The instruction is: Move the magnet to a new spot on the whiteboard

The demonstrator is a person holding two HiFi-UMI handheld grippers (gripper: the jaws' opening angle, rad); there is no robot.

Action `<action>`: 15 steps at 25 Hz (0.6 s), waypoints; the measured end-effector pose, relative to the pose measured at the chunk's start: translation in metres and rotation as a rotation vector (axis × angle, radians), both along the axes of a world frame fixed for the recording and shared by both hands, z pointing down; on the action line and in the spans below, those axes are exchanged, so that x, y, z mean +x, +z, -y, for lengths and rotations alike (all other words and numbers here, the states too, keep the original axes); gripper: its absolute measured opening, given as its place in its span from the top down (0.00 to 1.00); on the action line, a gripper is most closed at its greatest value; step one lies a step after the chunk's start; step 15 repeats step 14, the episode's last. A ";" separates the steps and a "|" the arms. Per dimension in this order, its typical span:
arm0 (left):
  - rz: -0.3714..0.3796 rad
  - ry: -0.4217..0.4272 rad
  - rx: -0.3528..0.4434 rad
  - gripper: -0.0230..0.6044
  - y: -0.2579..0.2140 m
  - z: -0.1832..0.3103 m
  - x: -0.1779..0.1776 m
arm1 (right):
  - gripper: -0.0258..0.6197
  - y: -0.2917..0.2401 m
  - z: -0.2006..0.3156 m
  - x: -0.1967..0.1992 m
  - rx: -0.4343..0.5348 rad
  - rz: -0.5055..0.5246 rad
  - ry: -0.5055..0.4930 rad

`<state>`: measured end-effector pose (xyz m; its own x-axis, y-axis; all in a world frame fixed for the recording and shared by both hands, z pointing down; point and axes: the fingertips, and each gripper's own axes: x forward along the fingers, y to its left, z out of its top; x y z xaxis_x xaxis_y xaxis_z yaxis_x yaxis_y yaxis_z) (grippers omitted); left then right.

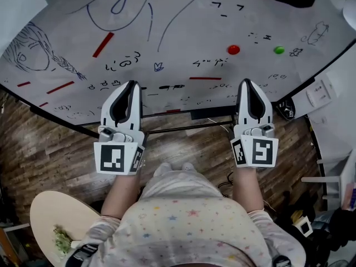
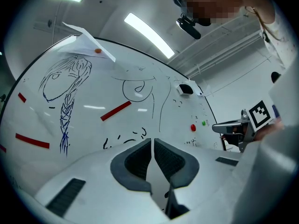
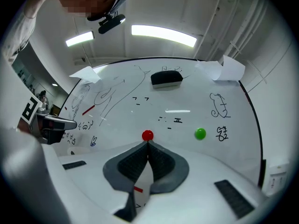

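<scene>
Closest to the head camera was the person's star-printed shirt [image 1: 189,221], with both forearms reaching out from it toward the whiteboard [image 1: 183,21], which spread ahead above a wooden floor [image 1: 50,149]. Both tools were held side by side near the board's lower edge and short of its surface, which read as a ready stance before any reach.

On the person's left, the left gripper [image 1: 132,84] had its jaws pressed together with nothing between them; its own view showed the dark pads meeting over bare board. To its right, the right gripper [image 1: 248,83] was likewise closed and empty, its tips touching.

Further up the board sat the red magnet [image 1: 233,49], apart from both tools. In the right gripper view it showed directly above the closed tips, so that tool seemed lined up on it, and it was probably the piece to be moved. Near it, on its right, sat a green magnet [image 1: 278,50], so the choice was not certain. Either way, the jaws would have needed to part before a grasp.

Scribbles and a braided-girl drawing [image 1: 33,52] crowded the left side, and a black eraser [image 3: 166,78] sat higher up, so plain patches between them looked like the likeliest new spots
</scene>
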<state>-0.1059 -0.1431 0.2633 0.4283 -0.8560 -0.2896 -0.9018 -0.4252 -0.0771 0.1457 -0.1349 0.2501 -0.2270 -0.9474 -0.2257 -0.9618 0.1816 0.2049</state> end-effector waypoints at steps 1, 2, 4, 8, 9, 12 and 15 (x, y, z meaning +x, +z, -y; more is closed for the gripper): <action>0.001 0.002 0.000 0.92 0.000 0.001 0.001 | 0.96 0.000 0.000 0.001 0.000 0.000 0.002; 0.002 0.004 -0.001 0.92 0.000 0.001 0.002 | 0.96 0.001 0.001 0.002 -0.001 0.001 0.003; 0.004 0.006 -0.003 0.92 0.001 0.003 0.003 | 0.96 0.001 0.002 0.003 -0.002 0.006 0.003; 0.006 0.000 -0.007 0.92 0.003 0.006 0.002 | 0.96 0.003 0.004 0.004 -0.002 0.018 0.002; 0.006 -0.004 -0.006 0.92 0.003 0.007 0.001 | 0.96 0.004 0.005 0.004 -0.002 0.021 0.002; 0.004 -0.009 -0.003 0.92 0.004 0.011 -0.001 | 0.96 0.004 0.007 0.004 0.002 0.029 0.004; 0.003 -0.011 -0.002 0.92 0.004 0.013 -0.002 | 0.96 0.005 0.009 0.004 0.004 0.032 0.006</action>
